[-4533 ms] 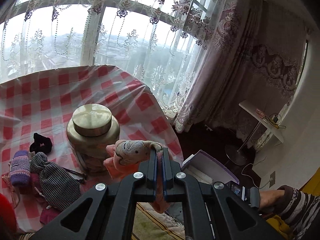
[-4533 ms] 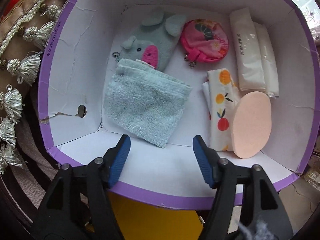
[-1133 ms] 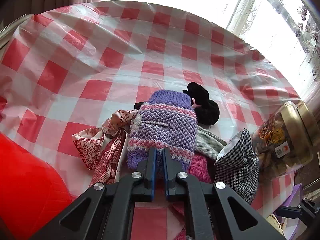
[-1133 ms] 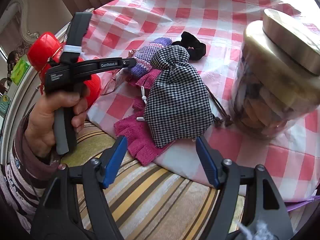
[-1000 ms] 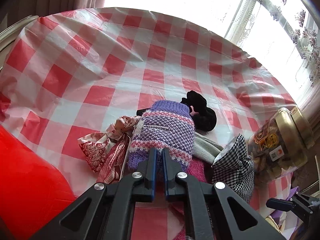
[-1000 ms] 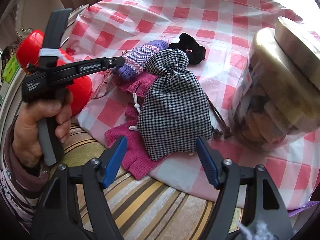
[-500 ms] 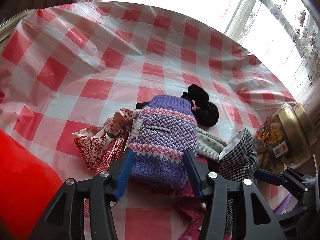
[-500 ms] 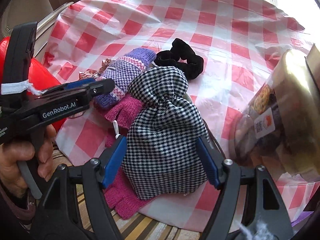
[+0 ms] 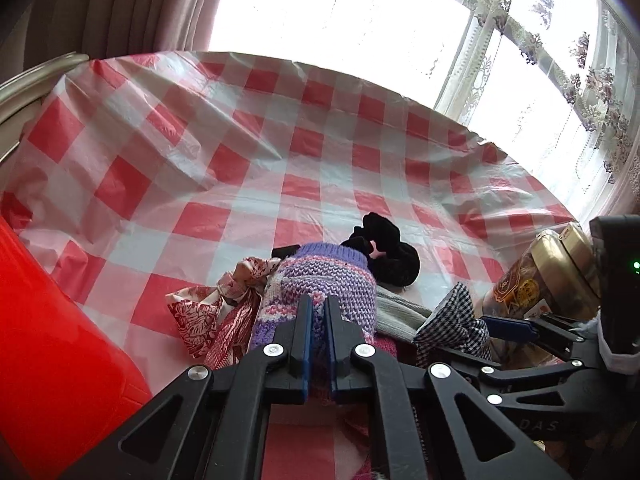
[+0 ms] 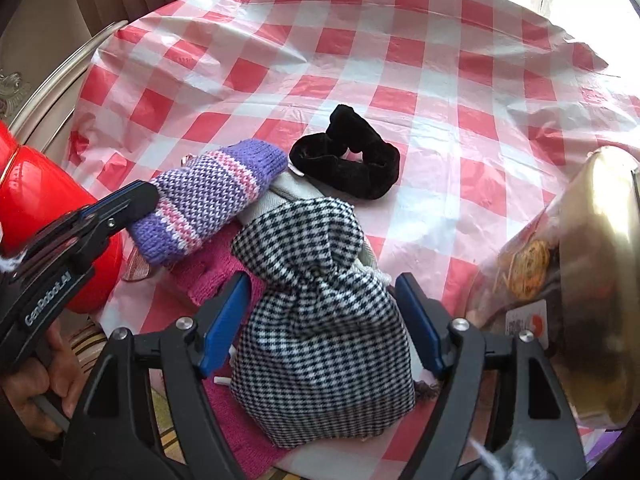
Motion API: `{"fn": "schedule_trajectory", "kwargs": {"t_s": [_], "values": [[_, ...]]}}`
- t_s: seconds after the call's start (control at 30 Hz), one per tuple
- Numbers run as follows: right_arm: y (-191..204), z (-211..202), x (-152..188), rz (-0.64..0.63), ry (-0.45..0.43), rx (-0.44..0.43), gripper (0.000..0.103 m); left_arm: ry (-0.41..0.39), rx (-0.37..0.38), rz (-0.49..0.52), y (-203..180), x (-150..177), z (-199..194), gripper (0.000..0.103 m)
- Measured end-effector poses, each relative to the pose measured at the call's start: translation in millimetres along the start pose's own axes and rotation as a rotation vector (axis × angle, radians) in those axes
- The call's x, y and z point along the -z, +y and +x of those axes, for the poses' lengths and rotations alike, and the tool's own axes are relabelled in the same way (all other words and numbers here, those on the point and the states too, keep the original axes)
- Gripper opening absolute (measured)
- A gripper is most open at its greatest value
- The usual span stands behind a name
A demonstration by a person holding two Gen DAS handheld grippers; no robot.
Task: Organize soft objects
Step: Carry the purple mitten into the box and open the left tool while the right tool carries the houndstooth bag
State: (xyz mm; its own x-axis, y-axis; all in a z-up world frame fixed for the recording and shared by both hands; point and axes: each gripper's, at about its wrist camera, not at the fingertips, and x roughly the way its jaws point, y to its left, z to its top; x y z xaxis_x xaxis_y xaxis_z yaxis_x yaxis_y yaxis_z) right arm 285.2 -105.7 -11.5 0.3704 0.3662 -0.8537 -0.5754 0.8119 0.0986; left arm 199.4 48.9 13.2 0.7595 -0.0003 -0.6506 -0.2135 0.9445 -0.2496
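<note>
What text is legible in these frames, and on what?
"GenRobot.AI": side of the left gripper, seen from the right wrist.
"DAS": partial lettering on the right gripper body, rest cut off.
Jar labels: print too small and blurred to read.

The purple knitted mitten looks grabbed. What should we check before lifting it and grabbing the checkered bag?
1. Left gripper shut on the purple and pink knitted mitten: ok.
2. Grip is at the mitten's near end, so most of it hangs free: ok, though it may droop.
3. Mitten lies on the pink knitted glove and grey cloth; whether they snag: cannot tell.
4. Right gripper open, its jaws on either side of the black-and-white houndstooth drawstring pouch: ok.
5. Pouch sits close beside the gold-lidded snack jar, right beside the gripper: not ok, tight.
6. Black velvet scrunchie lies apart from both: ok.
</note>
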Motion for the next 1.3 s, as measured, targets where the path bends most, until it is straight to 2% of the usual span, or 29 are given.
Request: {"fn": "schedule_trajectory", "kwargs": {"t_s": [0.07, 0.1, 0.13, 0.17, 0.27, 0.6, 0.8, 0.97, 1.1, 1.3], "values": [[1, 2, -4, -0.004, -0.003, 0.005, 0.074, -0.015, 0.003, 0.006, -2, -1, -3, 0.006], [2, 2, -4, -0.011, -0.009, 0.006, 0.067, -0.017, 0.008, 0.001, -1, -1, -4, 0.006], [3, 2, -5, -0.023, -0.009, 0.004, 0.046, -0.019, 0.012, -0.006, 0, -1, -5, 0.006], [5, 2, -4, -0.033, -0.004, 0.008, 0.039, -0.025, 0.012, -0.011, 1, -1, -6, 0.006], [4, -4, 1, -0.041, -0.009, -0.003, 0.029, -0.05, 0.02, -0.026, 4, -2, -14, 0.006], [-5, -79, 16, 0.011, -0.12, -0.088, 0.026, -0.118, 0.057, -0.007, -12, -1, -42, 0.006], [-17, -137, 42, 0.038, -0.18, -0.094, 0.026, -0.138, 0.084, 0.005, -25, 2, -65, 0.006], [-59, -191, 80, 0.115, -0.219, -0.057, 0.026, -0.144, 0.127, 0.027, -42, 13, -85, 0.006], [-104, -230, 119, 0.202, -0.237, 0.027, 0.026, -0.141, 0.168, 0.053, -60, 20, -99, 0.006], [-165, -261, 183, 0.339, -0.21, 0.129, 0.026, -0.151, 0.226, 0.105, -94, 27, -122, 0.006]]}}
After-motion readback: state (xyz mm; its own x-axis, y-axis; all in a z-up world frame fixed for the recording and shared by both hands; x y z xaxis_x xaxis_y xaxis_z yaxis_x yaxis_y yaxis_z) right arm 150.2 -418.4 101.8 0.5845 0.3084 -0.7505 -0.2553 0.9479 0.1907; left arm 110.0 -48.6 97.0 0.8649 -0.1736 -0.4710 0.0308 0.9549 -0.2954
